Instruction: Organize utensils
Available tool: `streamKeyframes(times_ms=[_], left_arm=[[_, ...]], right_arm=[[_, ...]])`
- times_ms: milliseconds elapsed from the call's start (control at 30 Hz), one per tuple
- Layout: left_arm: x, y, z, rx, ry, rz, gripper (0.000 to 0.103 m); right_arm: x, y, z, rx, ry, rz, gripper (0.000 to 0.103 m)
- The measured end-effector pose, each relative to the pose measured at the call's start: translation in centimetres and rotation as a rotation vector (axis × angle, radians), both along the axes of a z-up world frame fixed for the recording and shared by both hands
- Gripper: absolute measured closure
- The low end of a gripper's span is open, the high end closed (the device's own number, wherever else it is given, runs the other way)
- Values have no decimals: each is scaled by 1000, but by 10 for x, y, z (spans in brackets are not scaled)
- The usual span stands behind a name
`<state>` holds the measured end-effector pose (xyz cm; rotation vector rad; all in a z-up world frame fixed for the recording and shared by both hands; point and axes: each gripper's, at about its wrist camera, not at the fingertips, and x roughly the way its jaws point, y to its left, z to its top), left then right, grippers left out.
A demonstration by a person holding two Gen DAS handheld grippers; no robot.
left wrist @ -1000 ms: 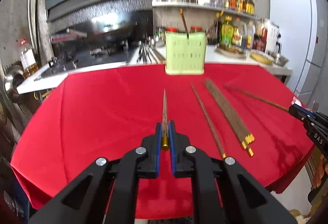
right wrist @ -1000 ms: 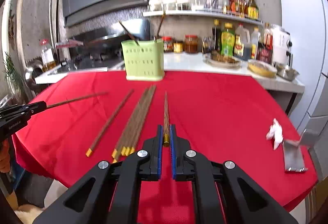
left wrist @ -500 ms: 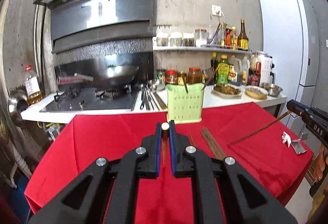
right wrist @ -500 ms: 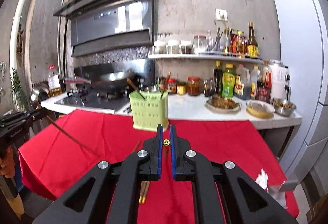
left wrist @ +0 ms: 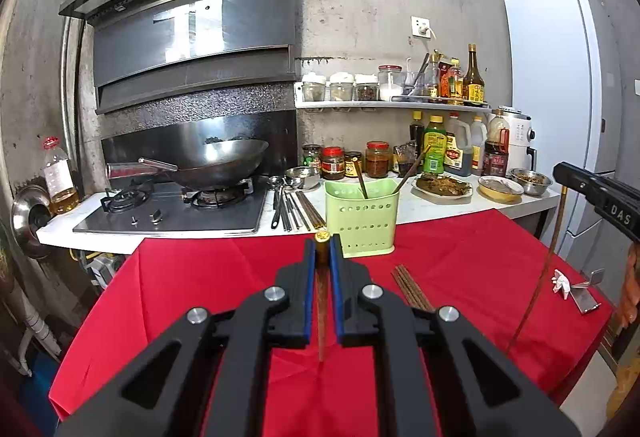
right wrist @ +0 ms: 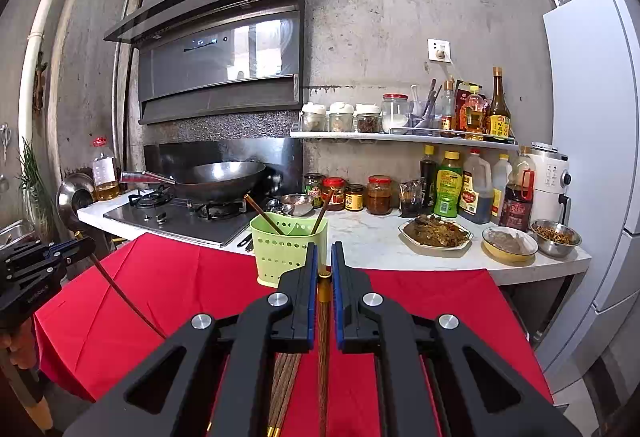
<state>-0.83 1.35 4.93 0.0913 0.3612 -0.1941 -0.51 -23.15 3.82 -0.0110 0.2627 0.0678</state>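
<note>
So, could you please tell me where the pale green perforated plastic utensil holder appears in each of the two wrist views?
Left wrist view: the pale green perforated plastic utensil holder stands right of centre, at the far edge of the red tablecloth.
Right wrist view: it stands left of centre, partly behind the right gripper.
Shared landmark: the steel wok on the stove.

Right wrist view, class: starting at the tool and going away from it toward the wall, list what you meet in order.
Right tool shut on a chopstick → red tablecloth → green utensil holder → white counter → jars against the wall.
</note>
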Motion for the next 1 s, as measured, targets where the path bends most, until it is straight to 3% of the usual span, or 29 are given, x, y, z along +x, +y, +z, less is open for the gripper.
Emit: streamKeyframes(times_ms=[100,267,533,667,800,1000], left_arm=[[-1,-2,-4,15,2,-8,96],[8,-3,-24,23,86,-10,96],[19,-4,-58,44,196,-5,96],[33,-4,-81,46,292,-5,96],[38,-5,-92,46,309,-1,96],[33,-3,-73,60,275,-21,96]], right_arm=[[7,2,-12,-17,41,3,95],[16,4,-46,-30,134,8,96],[10,7,-61,-62,153,-10,95],[10,6,-69,-64,176,-14,95],[11,5,-77,-67,196,-19,95],[12,-1,-68,-31,157,-23,96]])
